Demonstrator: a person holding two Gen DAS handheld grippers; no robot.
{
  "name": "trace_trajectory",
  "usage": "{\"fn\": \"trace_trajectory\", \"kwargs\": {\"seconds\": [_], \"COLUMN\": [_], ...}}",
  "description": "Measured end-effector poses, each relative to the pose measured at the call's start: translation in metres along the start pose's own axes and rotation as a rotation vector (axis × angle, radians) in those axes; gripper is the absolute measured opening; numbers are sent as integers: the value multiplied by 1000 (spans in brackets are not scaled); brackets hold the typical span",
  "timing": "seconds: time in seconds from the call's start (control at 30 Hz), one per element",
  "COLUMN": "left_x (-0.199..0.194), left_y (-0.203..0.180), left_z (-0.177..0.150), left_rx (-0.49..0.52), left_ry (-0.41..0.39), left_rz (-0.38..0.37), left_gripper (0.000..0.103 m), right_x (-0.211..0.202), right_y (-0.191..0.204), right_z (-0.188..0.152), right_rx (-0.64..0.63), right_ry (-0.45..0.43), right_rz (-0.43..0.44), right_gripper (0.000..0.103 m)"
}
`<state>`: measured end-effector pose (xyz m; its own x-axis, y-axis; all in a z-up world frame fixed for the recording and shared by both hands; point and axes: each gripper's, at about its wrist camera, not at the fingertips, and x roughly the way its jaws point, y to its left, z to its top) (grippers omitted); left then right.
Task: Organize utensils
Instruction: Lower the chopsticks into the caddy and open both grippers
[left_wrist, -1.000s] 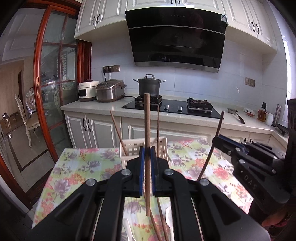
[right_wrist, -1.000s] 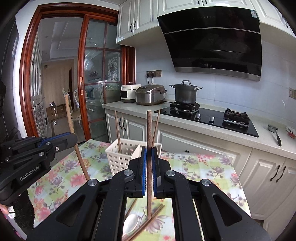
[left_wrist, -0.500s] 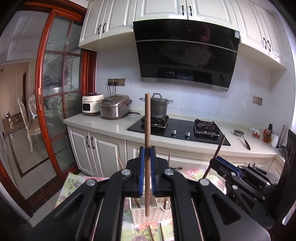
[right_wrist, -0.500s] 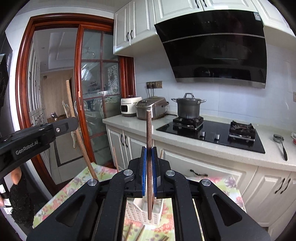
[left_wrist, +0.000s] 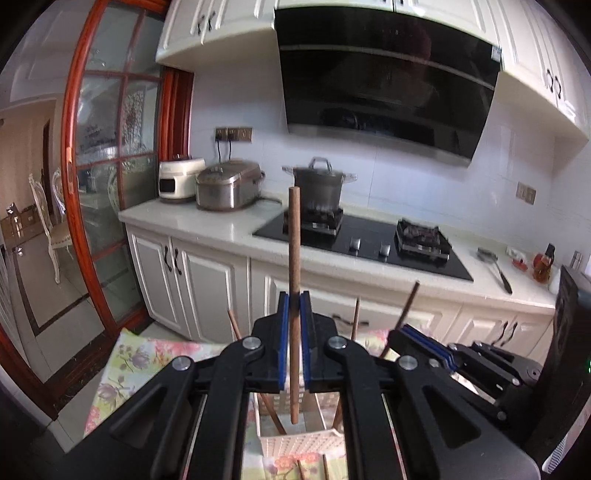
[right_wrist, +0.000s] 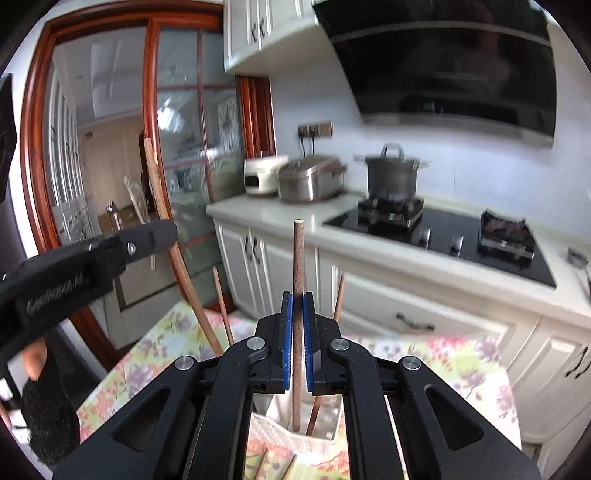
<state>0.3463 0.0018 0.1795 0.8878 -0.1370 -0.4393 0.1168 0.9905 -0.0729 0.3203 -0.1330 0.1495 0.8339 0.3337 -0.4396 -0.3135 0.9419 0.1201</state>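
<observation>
In the left wrist view my left gripper (left_wrist: 294, 306) is shut on a brown wooden chopstick (left_wrist: 294, 240) held upright, its lower tip hanging over the white slotted basket (left_wrist: 295, 441). To the right, my right gripper (left_wrist: 421, 341) grips another chopstick (left_wrist: 409, 304). In the right wrist view the right gripper (right_wrist: 297, 310) is shut on its upright chopstick (right_wrist: 297, 258), with its tip inside the basket's (right_wrist: 291, 439) mouth. The left gripper (right_wrist: 147, 240) shows at the left with its tilted chopstick (right_wrist: 162, 206). Two more chopsticks (right_wrist: 221, 306) lean in the basket.
The basket stands on a table with a floral cloth (left_wrist: 125, 369). Loose chopsticks (right_wrist: 288, 467) lie on it near the bottom edge. Behind the table run white cabinets and a counter (left_wrist: 221, 225) with rice cookers, a pot (left_wrist: 319, 182) and a hob. A glass door (left_wrist: 107, 184) is at the left.
Both grippers moved forward and a little up with their chopsticks. The basket went from ahead of the fingers to right beneath them, and the counter looms closer.
</observation>
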Motion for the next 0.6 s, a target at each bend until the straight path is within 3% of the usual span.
{"fn": "trace_trajectory", "kwargs": {"seconds": [0.27, 0.4, 0.47, 0.53, 0.6], "left_x": [57, 68, 66, 59, 50], "left_y": [16, 26, 28, 30, 33], "left_z": [-31, -43, -47, -52, -60], "left_rx": [-29, -68, -62, -56, -58], "left_ry": [172, 195, 176, 150, 119], "left_rz": [8, 0, 19, 43, 76], "left_gripper": [7, 27, 35, 42, 58], "right_x": [49, 63, 62, 57, 49], "right_y": [-2, -15, -21, -28, -32], "right_z": [-23, -29, -33, -36, -41], "right_rx": [36, 79, 103, 107, 99], "right_ry": [104, 124, 118, 109, 99], "right_rz": [-14, -30, -25, -24, -37], "right_gripper": [8, 21, 43, 43, 43]}}
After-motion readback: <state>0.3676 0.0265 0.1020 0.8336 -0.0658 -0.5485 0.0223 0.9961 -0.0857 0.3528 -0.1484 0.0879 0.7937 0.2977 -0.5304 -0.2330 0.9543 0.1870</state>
